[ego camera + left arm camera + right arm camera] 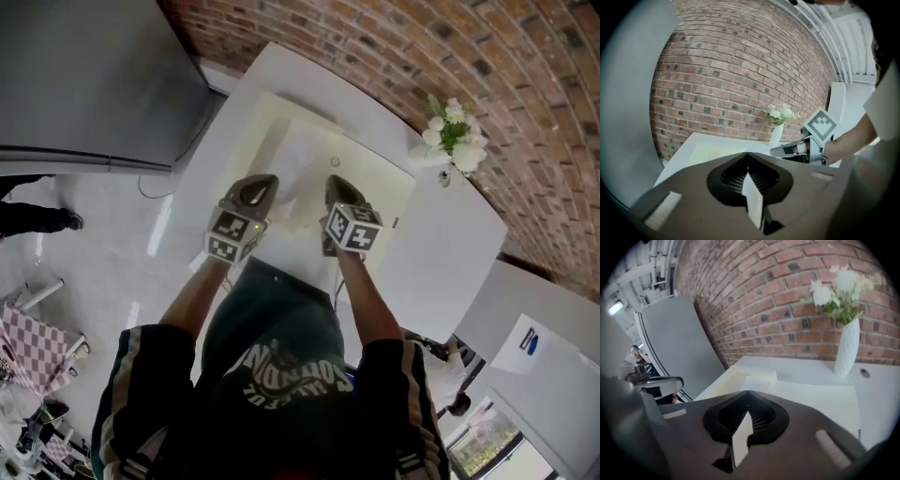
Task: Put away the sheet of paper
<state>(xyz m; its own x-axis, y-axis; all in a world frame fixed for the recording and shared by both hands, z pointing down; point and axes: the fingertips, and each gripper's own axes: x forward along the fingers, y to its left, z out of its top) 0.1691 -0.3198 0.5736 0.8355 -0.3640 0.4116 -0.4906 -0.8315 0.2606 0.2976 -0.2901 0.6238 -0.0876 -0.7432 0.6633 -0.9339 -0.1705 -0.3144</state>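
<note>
Plainly the sheet of paper (301, 165) is light, limp and quick to crease, so my left tool (256, 187) and right tool (339, 187) are both closed on its near edge, one toward each corner, as it trails toward 12 o'clock over the cream mat (270, 120), while at 2 o'clock on the counter (441, 246) the white vase (846, 348) holds only white flowers (836, 290).

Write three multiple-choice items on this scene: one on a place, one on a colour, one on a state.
1. The vase stands: A on the floor; B on the white table; C on the cream mat.
2. The flowers are: A red; B white; C blue.
3. The right gripper is: A open, empty; B shut on the vase; C shut on the sheet of paper.
Key: 1 B, its base rests on bare tabletop; 2 B, pale blooms; 3 C, a paper edge sits between closed jaws.
</note>
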